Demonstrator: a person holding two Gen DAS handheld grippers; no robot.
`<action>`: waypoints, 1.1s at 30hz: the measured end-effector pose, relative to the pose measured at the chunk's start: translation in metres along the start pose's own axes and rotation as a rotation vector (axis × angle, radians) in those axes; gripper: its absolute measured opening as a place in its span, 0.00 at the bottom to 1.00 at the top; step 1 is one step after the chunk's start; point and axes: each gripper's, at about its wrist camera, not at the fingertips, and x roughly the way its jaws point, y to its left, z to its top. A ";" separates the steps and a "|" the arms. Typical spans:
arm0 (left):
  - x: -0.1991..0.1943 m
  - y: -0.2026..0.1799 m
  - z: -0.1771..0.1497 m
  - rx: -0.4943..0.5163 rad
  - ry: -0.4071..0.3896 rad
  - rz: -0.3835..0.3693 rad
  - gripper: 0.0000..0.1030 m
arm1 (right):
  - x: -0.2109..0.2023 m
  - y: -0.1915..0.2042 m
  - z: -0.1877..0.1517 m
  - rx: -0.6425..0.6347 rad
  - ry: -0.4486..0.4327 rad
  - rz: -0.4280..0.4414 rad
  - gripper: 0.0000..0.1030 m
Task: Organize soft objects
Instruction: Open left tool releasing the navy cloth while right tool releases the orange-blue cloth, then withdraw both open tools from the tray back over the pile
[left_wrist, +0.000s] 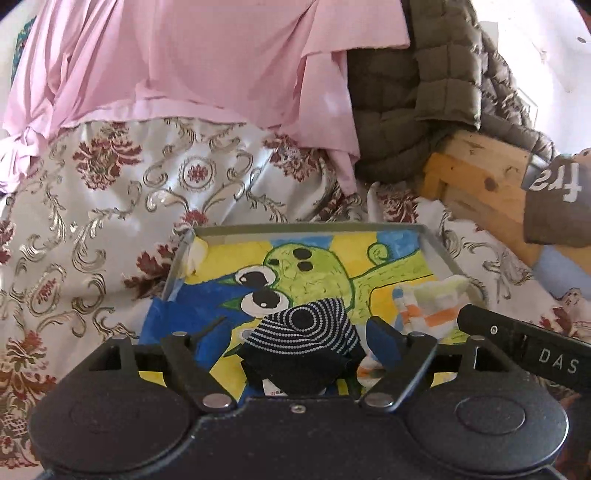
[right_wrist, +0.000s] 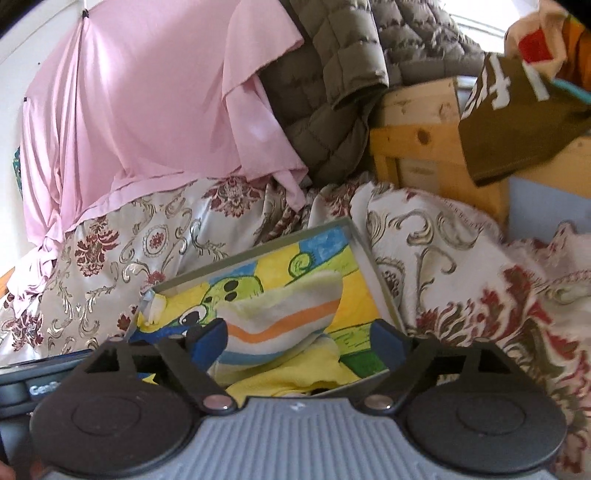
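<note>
A shallow grey tray (left_wrist: 306, 229) lined with a painted green-and-yellow cartoon sheet lies on the patterned bedspread. A dark blue sock with white dotted rings (left_wrist: 303, 332) sits between the fingers of my left gripper (left_wrist: 299, 343), over the tray's near part; the jaws look spread and I cannot see them pinching it. A striped pastel sock (left_wrist: 434, 302) lies in the tray's right side. In the right wrist view this striped sock (right_wrist: 284, 321) sits between the open fingers of my right gripper (right_wrist: 299, 339), above the tray (right_wrist: 365, 266), with a yellow cloth (right_wrist: 295, 373) beneath.
A pink cloth (left_wrist: 184, 62) hangs behind the bed. An olive quilted jacket (left_wrist: 417, 99) drapes over a wooden frame (left_wrist: 476, 177). A brown cloth with white letters (right_wrist: 517, 110) hangs at right. The floral bedspread (left_wrist: 110, 206) surrounds the tray.
</note>
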 end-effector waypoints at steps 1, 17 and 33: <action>-0.006 0.001 0.000 0.000 -0.013 -0.003 0.82 | -0.004 0.001 0.000 -0.008 -0.005 -0.005 0.90; -0.106 0.020 -0.021 -0.028 -0.145 0.025 0.94 | -0.083 0.022 -0.017 -0.131 -0.073 -0.065 1.00; -0.188 0.029 -0.060 0.045 -0.203 0.047 0.99 | -0.153 0.049 -0.055 -0.181 -0.082 -0.053 1.00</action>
